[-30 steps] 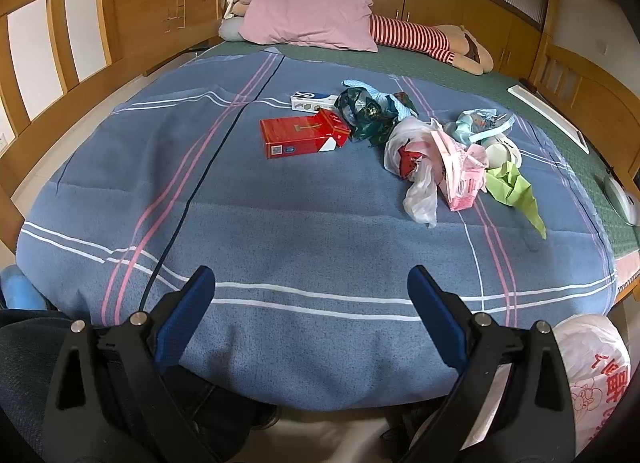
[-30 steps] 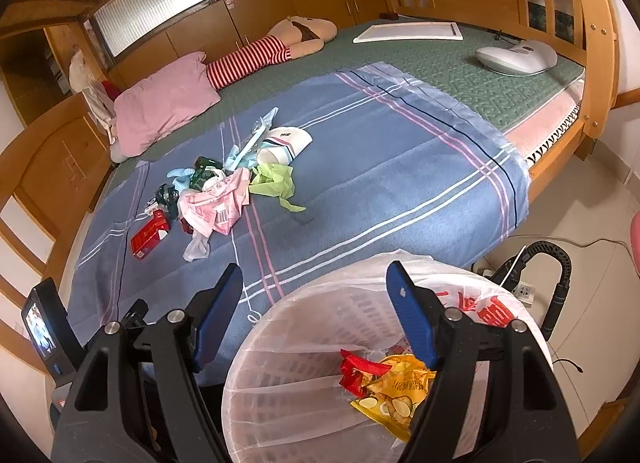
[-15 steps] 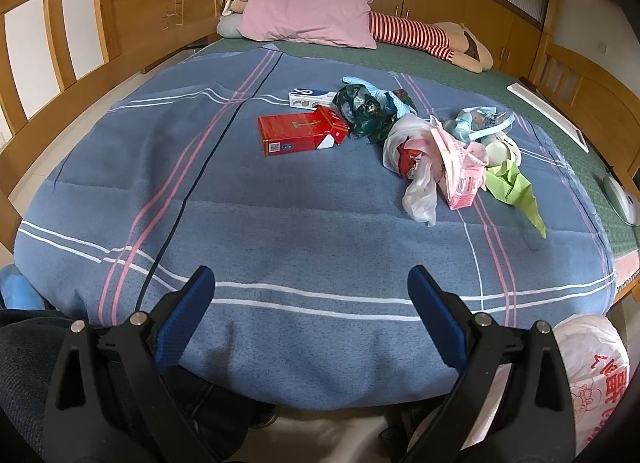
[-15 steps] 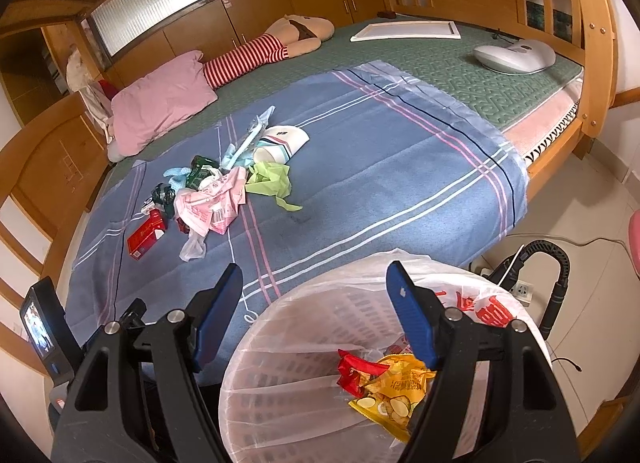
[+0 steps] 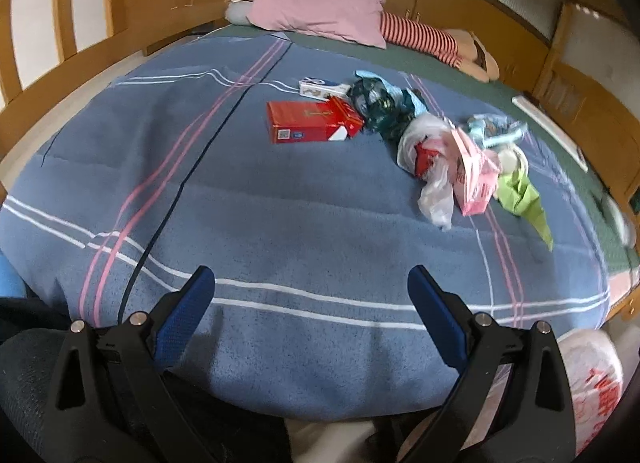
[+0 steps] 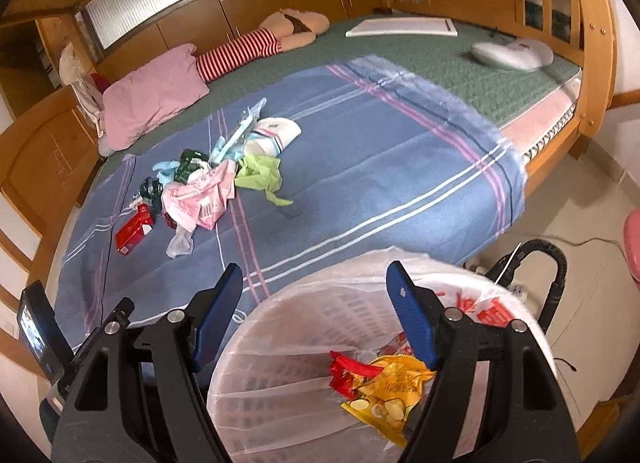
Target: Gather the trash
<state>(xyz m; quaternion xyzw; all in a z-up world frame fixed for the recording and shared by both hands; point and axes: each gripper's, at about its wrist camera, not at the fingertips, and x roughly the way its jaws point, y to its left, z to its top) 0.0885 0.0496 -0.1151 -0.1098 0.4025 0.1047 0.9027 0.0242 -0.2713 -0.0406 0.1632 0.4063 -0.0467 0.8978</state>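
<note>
Blue striped blanket (image 5: 304, 223) fills the left wrist view, spread across a wooden-framed bed with a pink pillow (image 5: 320, 7) at the far end. Up front, the left gripper (image 5: 310, 303) hangs over the near edge of the blanket, blue pads wide apart, nothing between them. Well beyond it sits the trash: a red carton (image 5: 308, 123), with a small white box (image 5: 320, 87) just behind it, a dark green wrapper (image 5: 378, 109) touching the carton's right end, then a clear plastic bag (image 5: 434, 187), a pink package (image 5: 474, 179) and a crumpled green sheet (image 5: 524, 199) trailing off to the right. A white bag with red print (image 5: 592, 387) peeks in at the lower right.

Over to the right wrist view: the right gripper (image 6: 314, 303) is poised above a white mesh bin lined with a plastic bag (image 6: 288, 343), jaws spread, holding nothing. Inside the bin lie a yellow snack packet (image 6: 388, 391) and a red wrapper (image 6: 348, 373). The trash pile (image 6: 200, 191) lies on the blanket, well apart from the bin. At far left, a small lit screen (image 6: 34, 327).
</note>
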